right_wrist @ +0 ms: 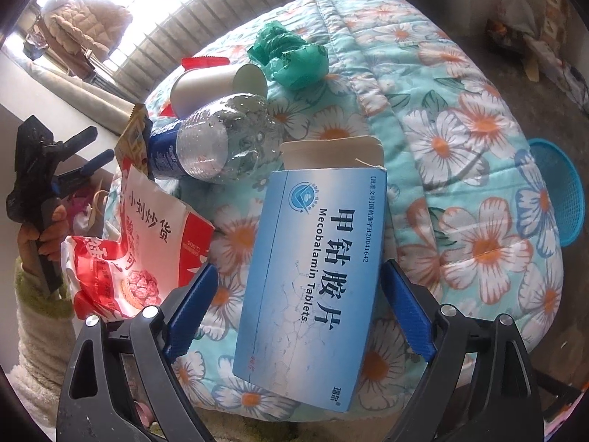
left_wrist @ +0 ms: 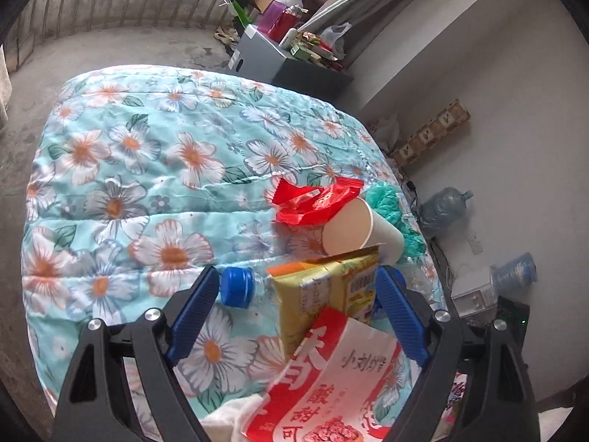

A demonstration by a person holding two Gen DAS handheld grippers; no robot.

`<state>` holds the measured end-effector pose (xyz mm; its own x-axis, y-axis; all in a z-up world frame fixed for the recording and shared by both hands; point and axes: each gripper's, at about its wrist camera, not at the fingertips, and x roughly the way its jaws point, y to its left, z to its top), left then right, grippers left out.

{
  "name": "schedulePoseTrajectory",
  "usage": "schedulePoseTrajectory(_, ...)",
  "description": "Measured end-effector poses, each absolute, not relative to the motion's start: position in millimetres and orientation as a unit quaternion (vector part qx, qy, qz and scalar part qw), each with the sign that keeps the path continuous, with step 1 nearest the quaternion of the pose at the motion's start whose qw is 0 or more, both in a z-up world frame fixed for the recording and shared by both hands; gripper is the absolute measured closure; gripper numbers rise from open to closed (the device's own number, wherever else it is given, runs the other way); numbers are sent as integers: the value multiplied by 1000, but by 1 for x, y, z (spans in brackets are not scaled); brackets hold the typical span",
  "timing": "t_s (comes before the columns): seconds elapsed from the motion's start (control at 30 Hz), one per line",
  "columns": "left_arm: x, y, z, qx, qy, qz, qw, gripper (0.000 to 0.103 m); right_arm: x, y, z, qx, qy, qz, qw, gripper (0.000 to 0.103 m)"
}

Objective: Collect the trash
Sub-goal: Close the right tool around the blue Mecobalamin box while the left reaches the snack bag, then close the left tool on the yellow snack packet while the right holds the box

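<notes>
The left gripper [left_wrist: 296,287] is seen spread wide above the floral quilt [left_wrist: 147,154]; nothing is clamped between its blue fingers [left_wrist: 191,316]; a yellow snack packet [left_wrist: 331,294] and a red-and-white snack bag [left_wrist: 331,386] lie in the gap, but whether the right-hand finger touches the packet cannot be told. The blue cap [left_wrist: 235,287] of a clear plastic bottle [right_wrist: 228,140] is seen just beside the left-hand finger.

The right gripper [right_wrist: 298,287] is likewise held wide; a light blue tablet box [right_wrist: 313,265], printed "Mecobalamin Tablets", lies lengthwise between the fingers, its far flap open; a gap is visible on the left-hand side, and contact on the other side cannot be judged.

The trash is gathered on the quilt: the bottle lies on its side, crumpled, with a dark blue label; a paper cup [right_wrist: 217,84] lies tipped over behind it; a crumpled green plastic bag [right_wrist: 291,55] is near the cup's mouth; a red plastic wrapper [left_wrist: 313,199] rests against the cup.

A blue mesh basket [right_wrist: 559,191] stands beside the quilt's edge in the right wrist view.
</notes>
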<state>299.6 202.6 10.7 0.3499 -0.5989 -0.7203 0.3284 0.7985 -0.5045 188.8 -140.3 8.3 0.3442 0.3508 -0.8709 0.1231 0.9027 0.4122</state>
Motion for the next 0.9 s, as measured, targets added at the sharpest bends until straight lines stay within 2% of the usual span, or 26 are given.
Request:
schedulePoseTrajectory(0.27, 291, 186, 0, -36, 466, -335, 818, 19, 193, -139, 4, 212, 578, 68, 785, 17)
schedulePoseTrajectory(0.33, 290, 181, -3, -8, 466, -327, 822, 28, 195, -139, 3, 212, 581, 66, 783, 17)
schedulePoseTrajectory(0.4, 291, 180, -7, 9, 467, -315, 826, 31, 198, -137, 1, 210, 584, 62, 781, 17)
schedulePoseTrajectory(0.5, 293, 185, -7, -6, 457, -322, 829, 43, 200, -135, 0, 207, 587, 58, 780, 17)
schedulePoseTrajectory(0.57, 295, 188, -7, -15, 457, -327, 827, 46, 199, -133, 0, 207, 588, 57, 780, 17)
schedulePoseTrajectory(0.9, 301, 189, -8, -72, 460, -378, 800, 48, 199, -130, -1, 204, 591, 54, 779, 17)
